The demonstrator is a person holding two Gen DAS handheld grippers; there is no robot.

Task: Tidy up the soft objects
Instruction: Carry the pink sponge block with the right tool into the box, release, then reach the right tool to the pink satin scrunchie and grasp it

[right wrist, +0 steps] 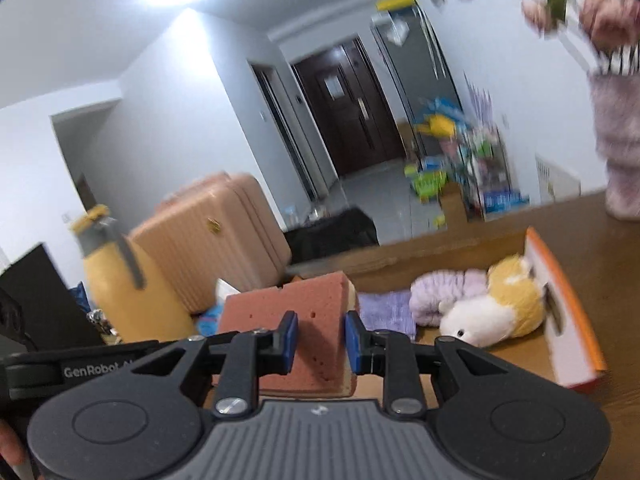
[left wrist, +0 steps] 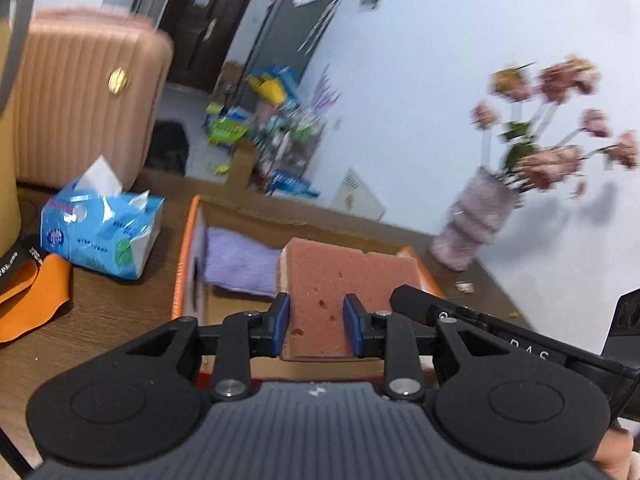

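A reddish-pink sponge point(left wrist: 344, 272) with a pale underside is held up over an orange-edged cardboard box point(left wrist: 187, 248). My left gripper point(left wrist: 316, 314) is shut on one end of it, blue pads pressing its sides. My right gripper point(right wrist: 321, 330) is shut on the other end of the same sponge point(right wrist: 272, 304). Inside the box point(right wrist: 560, 312) lie a purple towel point(left wrist: 240, 264), a lilac rolled cloth point(right wrist: 440, 292) and a yellow-and-white plush toy point(right wrist: 500, 308). The sponge hides part of the box floor.
On the brown table, a blue tissue pack point(left wrist: 100, 232) lies left of the box and a lilac vase of pink flowers point(left wrist: 476, 216) stands to its right by the wall. A yellow jug point(right wrist: 120, 288) and a pink suitcase point(right wrist: 208, 240) stand at the left.
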